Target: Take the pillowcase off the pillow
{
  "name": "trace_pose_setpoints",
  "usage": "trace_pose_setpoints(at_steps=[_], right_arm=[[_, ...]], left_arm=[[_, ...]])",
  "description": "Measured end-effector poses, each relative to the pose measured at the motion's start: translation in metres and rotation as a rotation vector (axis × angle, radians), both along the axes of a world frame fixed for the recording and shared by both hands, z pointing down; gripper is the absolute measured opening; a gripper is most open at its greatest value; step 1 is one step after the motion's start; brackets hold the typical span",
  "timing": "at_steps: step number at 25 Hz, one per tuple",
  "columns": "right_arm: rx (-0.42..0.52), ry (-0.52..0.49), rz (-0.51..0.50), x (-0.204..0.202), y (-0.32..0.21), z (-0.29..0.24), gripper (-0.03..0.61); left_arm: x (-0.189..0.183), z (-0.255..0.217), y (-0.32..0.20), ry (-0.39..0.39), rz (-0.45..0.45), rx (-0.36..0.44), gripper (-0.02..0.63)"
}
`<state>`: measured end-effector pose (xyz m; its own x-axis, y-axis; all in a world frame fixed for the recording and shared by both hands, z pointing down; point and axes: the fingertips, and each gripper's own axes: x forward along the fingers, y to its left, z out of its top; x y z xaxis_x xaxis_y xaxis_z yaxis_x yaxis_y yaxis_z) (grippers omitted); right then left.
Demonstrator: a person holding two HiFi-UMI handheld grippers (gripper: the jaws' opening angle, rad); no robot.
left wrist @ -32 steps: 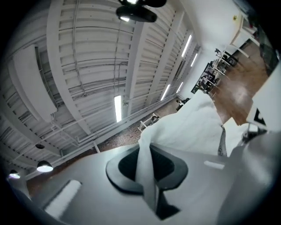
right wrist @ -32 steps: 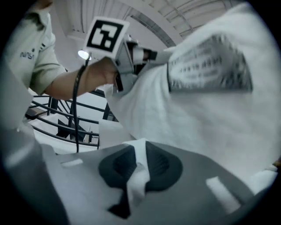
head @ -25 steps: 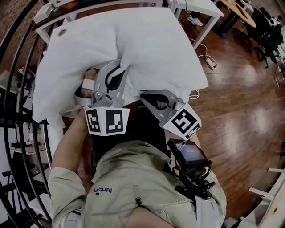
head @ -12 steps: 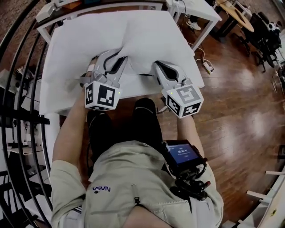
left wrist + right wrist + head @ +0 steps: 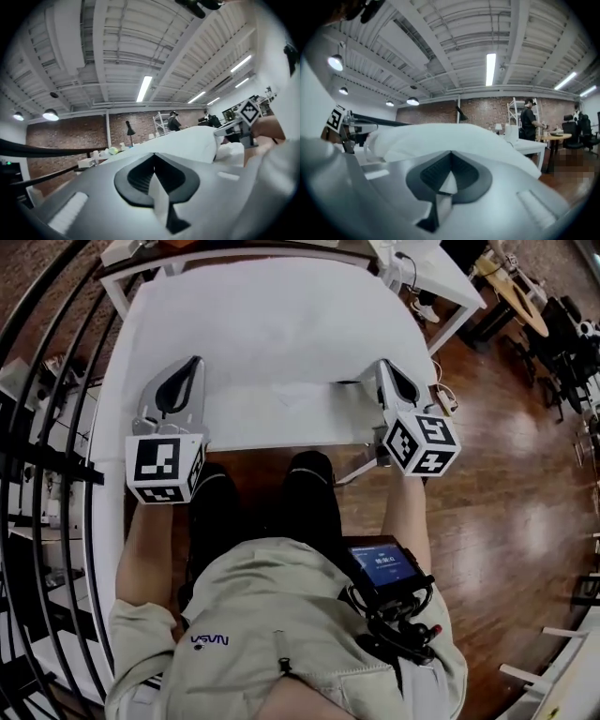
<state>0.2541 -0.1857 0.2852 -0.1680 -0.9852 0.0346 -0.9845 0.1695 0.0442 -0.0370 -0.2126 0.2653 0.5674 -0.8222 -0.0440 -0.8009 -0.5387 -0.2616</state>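
Both grippers closed, each pinching a strip of white cloth, looks like the pillowcase (image 5: 281, 371) edge. Left gripper (image 5: 192, 367) sits at the near-left corner, right gripper (image 5: 384, 367) at the near-right, well apart. Pillow (image 5: 272, 315) lies flat on the white table (image 5: 281, 432) between and beyond them. Can't tell how much of the pillow is out of the case.

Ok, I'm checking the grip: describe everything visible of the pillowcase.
The pillowcase is plain white cloth, smooth and slightly puffed, lying flat across the white table. Its near edge is stretched into a flat band between the left gripper and right gripper, each shut on a fold of it.
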Motion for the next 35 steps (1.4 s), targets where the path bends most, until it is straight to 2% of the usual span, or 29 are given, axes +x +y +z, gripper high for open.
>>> trace_pose_setpoints(at_steps=[3,5,7,9,12,15,18,21,25,28,31,35], right_arm=[[0.107,-0.107,-0.050,-0.024,0.020,-0.023,0.003],[0.147,-0.097,-0.080,-0.046,0.022,-0.031,0.003],[0.163,-0.053,-0.094,-0.064,0.021,-0.033,0.003],[0.166,-0.032,-0.094,-0.074,0.024,-0.031,0.003],[0.185,-0.043,-0.052,-0.074,0.039,-0.030,0.002],[0.202,-0.044,0.006,-0.069,0.061,-0.026,0.002],[0.174,-0.034,0.037,-0.063,0.073,-0.013,0.000],[0.154,-0.032,0.047,-0.062,0.075,-0.006,0.000],[0.153,-0.038,0.058,-0.059,0.079,-0.004,0.000],[0.149,-0.039,0.057,-0.059,0.079,-0.003,0.000],[0.145,-0.035,0.055,-0.060,0.079,-0.002,0.000],[0.136,-0.029,0.054,-0.061,0.079,0.002,0.000]], left_arm=[[-0.014,-0.005,-0.004,0.121,-0.084,-0.059,0.006],[-0.020,-0.009,-0.008,0.184,-0.118,-0.072,0.006],[-0.025,-0.014,-0.008,0.216,-0.141,-0.065,0.006],[-0.027,-0.018,0.001,0.212,-0.148,-0.035,0.006],[-0.029,-0.014,0.025,0.159,-0.136,0.009,0.006],[-0.033,0.006,0.047,0.111,-0.125,0.014,0.006],[-0.030,0.025,0.062,0.085,-0.127,0.003,0.006],[-0.023,0.032,0.065,0.086,-0.118,-0.001,0.006],[-0.016,0.023,0.072,0.140,-0.121,-0.012,0.006],[-0.017,0.026,0.073,0.103,-0.115,0.001,0.006],[-0.012,0.023,0.075,0.126,-0.109,-0.015,0.005],[-0.006,0.025,0.078,0.118,-0.082,-0.010,0.006]])
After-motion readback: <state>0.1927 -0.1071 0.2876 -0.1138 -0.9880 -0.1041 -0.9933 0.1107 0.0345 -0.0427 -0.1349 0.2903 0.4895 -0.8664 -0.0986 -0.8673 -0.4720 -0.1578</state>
